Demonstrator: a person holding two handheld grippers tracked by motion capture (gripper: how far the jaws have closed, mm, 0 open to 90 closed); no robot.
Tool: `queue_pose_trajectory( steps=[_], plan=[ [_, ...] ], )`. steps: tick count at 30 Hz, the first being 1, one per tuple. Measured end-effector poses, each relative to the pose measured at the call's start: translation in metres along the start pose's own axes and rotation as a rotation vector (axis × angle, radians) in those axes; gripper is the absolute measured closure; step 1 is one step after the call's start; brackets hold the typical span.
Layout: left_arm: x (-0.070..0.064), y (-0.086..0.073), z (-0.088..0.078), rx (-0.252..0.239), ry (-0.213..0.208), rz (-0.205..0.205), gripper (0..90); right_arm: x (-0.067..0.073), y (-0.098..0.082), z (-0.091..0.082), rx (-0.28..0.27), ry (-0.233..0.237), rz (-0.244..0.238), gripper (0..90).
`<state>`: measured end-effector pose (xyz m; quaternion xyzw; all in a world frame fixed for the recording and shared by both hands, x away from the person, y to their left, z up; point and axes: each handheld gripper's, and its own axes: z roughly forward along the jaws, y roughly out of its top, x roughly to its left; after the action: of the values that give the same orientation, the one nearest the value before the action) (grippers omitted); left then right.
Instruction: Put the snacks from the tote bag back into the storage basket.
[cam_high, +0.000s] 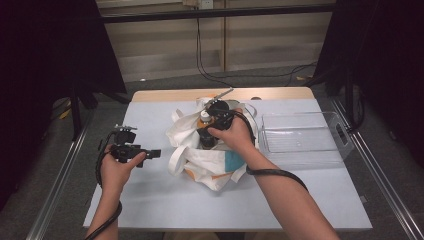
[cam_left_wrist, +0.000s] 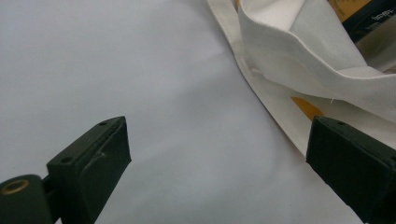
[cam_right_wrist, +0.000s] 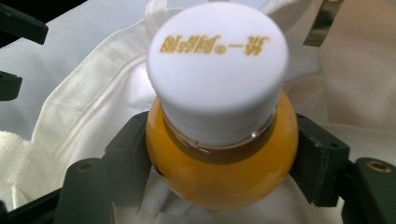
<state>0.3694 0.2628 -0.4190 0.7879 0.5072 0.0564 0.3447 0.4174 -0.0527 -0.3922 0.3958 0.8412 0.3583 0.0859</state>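
My right hand-held gripper (cam_right_wrist: 219, 158) is clamped on a bottle of orange juice (cam_right_wrist: 224, 163), its jaws pressing the shoulder on both sides just under the white cap (cam_right_wrist: 217, 70). The bottle stands in the mouth of a white tote bag (cam_high: 210, 160) at the middle of the worktop (cam_high: 165, 200); its lower body is hidden by cloth, and from above my hand (cam_high: 235, 135) covers most of it. My left hand-held gripper (cam_left_wrist: 219, 158) hovers released over bare worktop just left of the bag, jaws wide apart. A clear plastic tray (cam_high: 300, 137) sits right of the bag. The bag's print is mostly folded under.
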Motion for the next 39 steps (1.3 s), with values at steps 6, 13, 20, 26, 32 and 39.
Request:
queue_pose_trajectory(
  steps=[6, 13, 20, 26, 32, 39],
  plan=[
    [0.0, -0.001, 0.0, 0.007, 0.003, 0.006, 6.2, -0.002, 0.0, -0.004, -0.004, 0.004, 0.014, 30.1],
    [-0.004, 0.0, 0.003, 0.003, -0.003, -0.002, 6.3, -0.007, 0.005, -0.015, -0.003, 0.009, 0.024, 30.1],
    [-0.002, -0.001, 0.003, 0.016, 0.001, 0.007, 6.5, -0.009, 0.01, -0.024, 0.021, 0.004, 0.028, 30.1],
    [-0.001, -0.001, 0.001, 0.014, 0.001, 0.01, 6.7, -0.011, 0.016, -0.032, 0.051, -0.003, 0.026, 30.1],
    [-0.002, -0.001, 0.002, 0.007, 0.0, 0.002, 6.7, -0.01, 0.023, -0.039, 0.08, -0.005, 0.02, 30.2],
    [-0.002, 0.0, 0.001, 0.009, 0.001, 0.01, 6.7, -0.011, 0.028, -0.045, 0.123, -0.002, 0.028, 30.2]
  ],
)
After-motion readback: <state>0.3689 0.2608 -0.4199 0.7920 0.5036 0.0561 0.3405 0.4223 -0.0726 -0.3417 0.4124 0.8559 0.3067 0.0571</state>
